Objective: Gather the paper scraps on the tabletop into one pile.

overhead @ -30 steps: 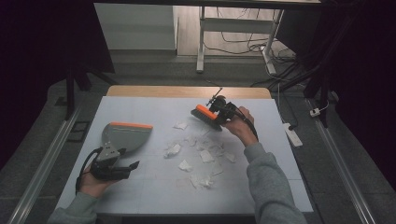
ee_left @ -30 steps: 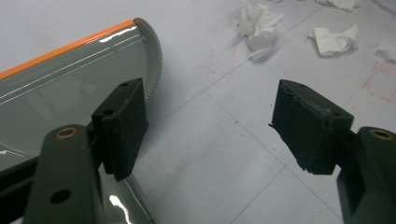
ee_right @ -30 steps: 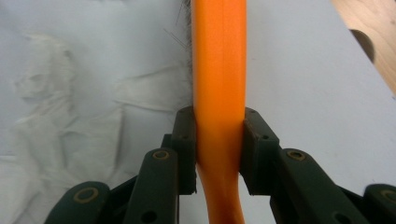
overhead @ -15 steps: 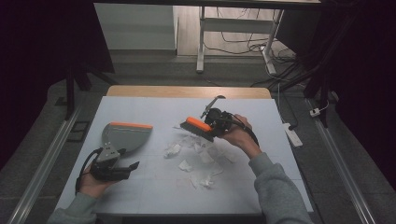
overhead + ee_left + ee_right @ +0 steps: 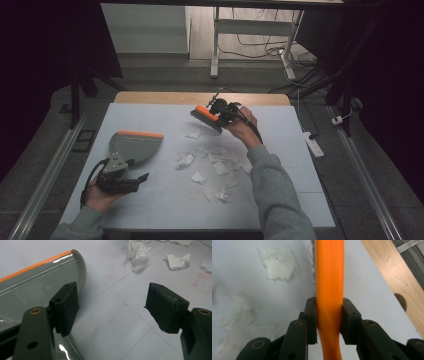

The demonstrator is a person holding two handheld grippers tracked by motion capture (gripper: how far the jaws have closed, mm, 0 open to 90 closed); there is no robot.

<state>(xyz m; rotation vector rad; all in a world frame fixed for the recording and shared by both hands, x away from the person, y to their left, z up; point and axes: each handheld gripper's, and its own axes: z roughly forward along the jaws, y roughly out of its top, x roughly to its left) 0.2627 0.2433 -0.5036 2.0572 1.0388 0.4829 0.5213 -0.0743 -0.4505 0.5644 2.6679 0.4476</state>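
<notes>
Now your right gripper (image 5: 325, 315) clamps the orange brush (image 5: 329, 277); your left gripper (image 5: 112, 307) gapes, empty, beside the dustpan (image 5: 37, 282).

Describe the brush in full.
The brush has a smooth orange plastic back and handle with pale bristles beneath. It is held tilted above the far middle of the white table, just beyond the paper scraps. The right gripper is shut on its handle, one finger on each side.

no readable text, faint red marks perhaps
</notes>
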